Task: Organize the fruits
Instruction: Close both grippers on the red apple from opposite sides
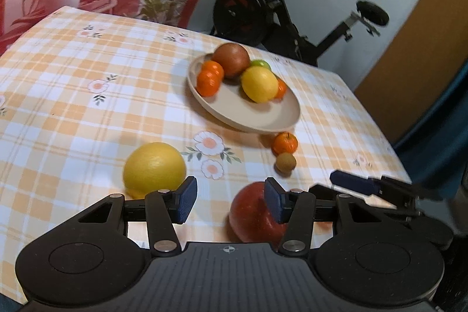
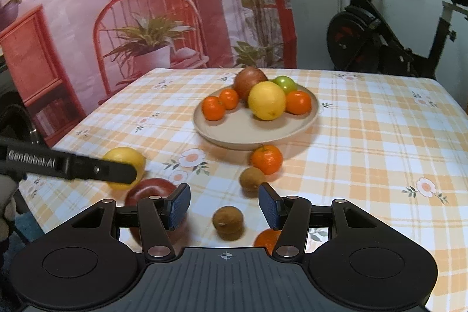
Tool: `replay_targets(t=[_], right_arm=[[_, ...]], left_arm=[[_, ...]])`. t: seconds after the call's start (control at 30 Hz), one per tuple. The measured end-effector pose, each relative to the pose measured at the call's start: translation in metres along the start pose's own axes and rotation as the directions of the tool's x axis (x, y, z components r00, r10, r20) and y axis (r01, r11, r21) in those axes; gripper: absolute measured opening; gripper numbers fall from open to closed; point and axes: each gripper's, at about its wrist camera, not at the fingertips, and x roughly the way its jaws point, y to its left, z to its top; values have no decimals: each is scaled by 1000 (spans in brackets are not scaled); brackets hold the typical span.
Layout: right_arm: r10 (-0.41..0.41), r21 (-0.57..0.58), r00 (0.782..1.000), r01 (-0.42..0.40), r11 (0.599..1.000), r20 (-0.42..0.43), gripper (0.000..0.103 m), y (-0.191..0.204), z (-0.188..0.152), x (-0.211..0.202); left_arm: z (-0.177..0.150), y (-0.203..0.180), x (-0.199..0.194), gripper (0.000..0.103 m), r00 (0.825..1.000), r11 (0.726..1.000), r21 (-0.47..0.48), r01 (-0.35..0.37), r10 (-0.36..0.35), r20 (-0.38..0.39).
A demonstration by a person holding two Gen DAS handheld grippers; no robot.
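Note:
A beige plate (image 1: 254, 113) (image 2: 242, 127) holds several fruits: tangerines, a brownish-red fruit, a yellow citrus and a green apple. On the cloth in front of it lie a yellow citrus (image 1: 154, 167) (image 2: 125, 160), a red apple (image 1: 251, 215) (image 2: 149, 190), a tangerine (image 1: 284, 143) (image 2: 266, 159) and two brown fruits (image 2: 252, 179) (image 2: 228, 221). My left gripper (image 1: 230, 199) is open between the yellow citrus and the apple, which its right finger partly covers. My right gripper (image 2: 224, 203) is open, and the nearer brown fruit lies between its fingers, untouched.
The table wears an orange-checked cloth (image 2: 365, 136); its far edge and right edge are near. An exercise bike (image 2: 380, 28) stands behind it, beside a printed red backdrop (image 2: 131, 5). Another orange fruit (image 2: 267, 239) lies under my right gripper's right finger.

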Motion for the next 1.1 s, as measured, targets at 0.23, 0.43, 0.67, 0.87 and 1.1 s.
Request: replay_targets(t=[0.23, 0.43, 0.67, 0.87, 1.1], right_arm=[[47, -54, 999, -47, 997, -5, 63, 16, 1, -1], [84, -97, 996, -87, 991, -34, 65, 32, -2, 3], [120, -127, 989, -130, 983, -83, 65, 45, -8, 11], [136, -136, 983, -152, 979, -120, 65, 50, -13, 20], [141, -125, 980, -159, 979, -142, 64, 49, -18, 27]], left_arm=[[0, 7, -3, 53, 1000, 999, -30, 12, -11, 23], [-2, 8, -5, 53, 999, 999, -26, 31, -30, 30], [-5, 5, -2, 53, 997, 997, -12, 76, -76, 12], [-8, 0, 4, 53, 994, 994, 16, 107, -107, -16], [-12, -1, 11, 53, 992, 993, 26, 115, -114, -49]])
